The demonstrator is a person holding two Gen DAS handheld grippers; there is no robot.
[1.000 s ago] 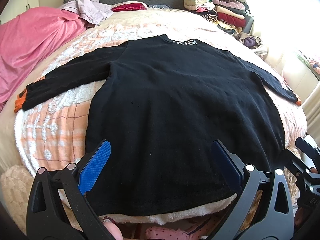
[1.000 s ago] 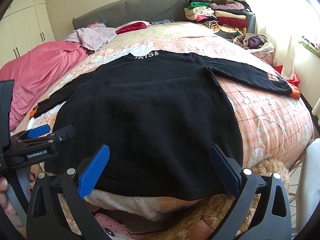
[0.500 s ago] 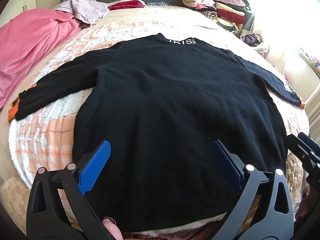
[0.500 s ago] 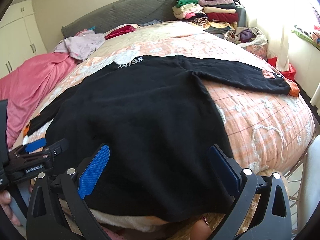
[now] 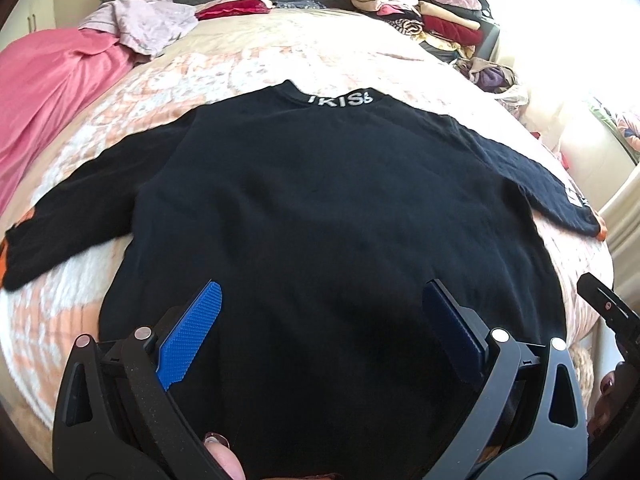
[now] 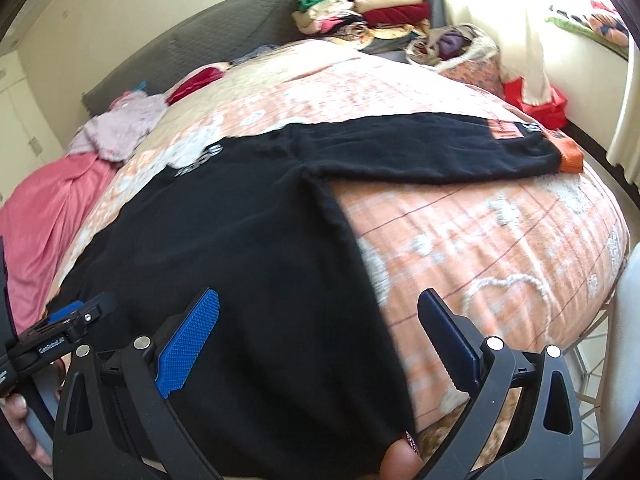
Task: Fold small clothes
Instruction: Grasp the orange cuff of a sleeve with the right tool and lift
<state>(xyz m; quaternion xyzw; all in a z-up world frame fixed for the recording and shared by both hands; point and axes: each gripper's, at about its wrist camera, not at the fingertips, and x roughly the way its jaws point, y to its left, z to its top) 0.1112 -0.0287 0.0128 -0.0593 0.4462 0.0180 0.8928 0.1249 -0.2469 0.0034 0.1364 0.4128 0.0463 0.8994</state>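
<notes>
White letters "KIS" readable on the far collar (image 5: 340,99) of the black sweater (image 5: 320,220). "GenRobot.AI" printed on the left gripper (image 6: 52,347), near left in the right wrist view. Orange sleeve patch (image 6: 507,131) lettering too blurred to read.

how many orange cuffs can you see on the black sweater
2. One orange cuff ends the sleeve stretched toward the window side of the bed; the other barely peeks out at the left wrist view's left edge, on the sleeve pointing toward the pink blanket.
</notes>
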